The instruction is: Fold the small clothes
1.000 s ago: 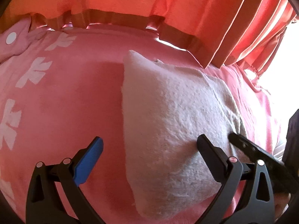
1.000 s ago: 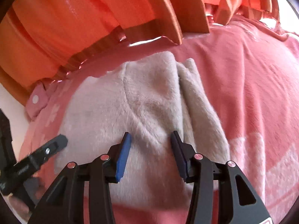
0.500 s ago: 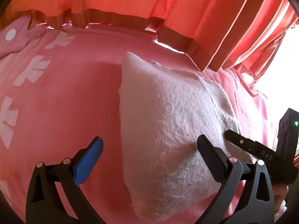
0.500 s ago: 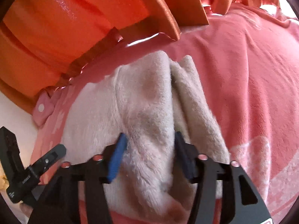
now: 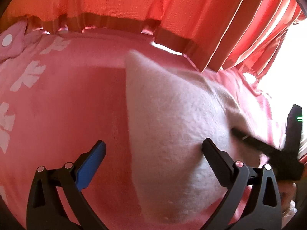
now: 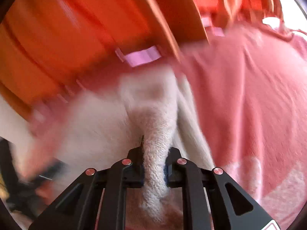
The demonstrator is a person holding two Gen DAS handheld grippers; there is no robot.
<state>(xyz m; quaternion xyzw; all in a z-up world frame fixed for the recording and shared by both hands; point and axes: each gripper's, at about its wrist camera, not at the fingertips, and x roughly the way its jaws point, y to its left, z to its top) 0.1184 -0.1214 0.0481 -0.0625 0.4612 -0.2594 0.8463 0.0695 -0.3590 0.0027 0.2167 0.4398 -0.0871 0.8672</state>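
A white fleece garment (image 5: 172, 124) lies folded on a pink blanket (image 5: 57, 105), its straight left edge running away from me. My left gripper (image 5: 153, 142) hangs open over that edge, the blue pad above the blanket and the other finger above the fleece. In the right wrist view my right gripper (image 6: 155, 153) is closing, and its pads pinch a raised ridge of the garment (image 6: 99, 126). That view is blurred. The right gripper (image 5: 264, 147) also shows at the garment's right side in the left wrist view.
An orange curtain (image 5: 134, 3) hangs along the blanket's far edge, its hem close behind the garment. A pink cloth with a white dot (image 5: 11, 42) lies at the far left. Bright window light (image 5: 287, 67) washes out the right. A hand (image 5: 287, 193) holds the right gripper.
The right gripper's fingers stood apart over the fleece, then came together on a bunched ridge of it. The left gripper stayed open and hardly moved.
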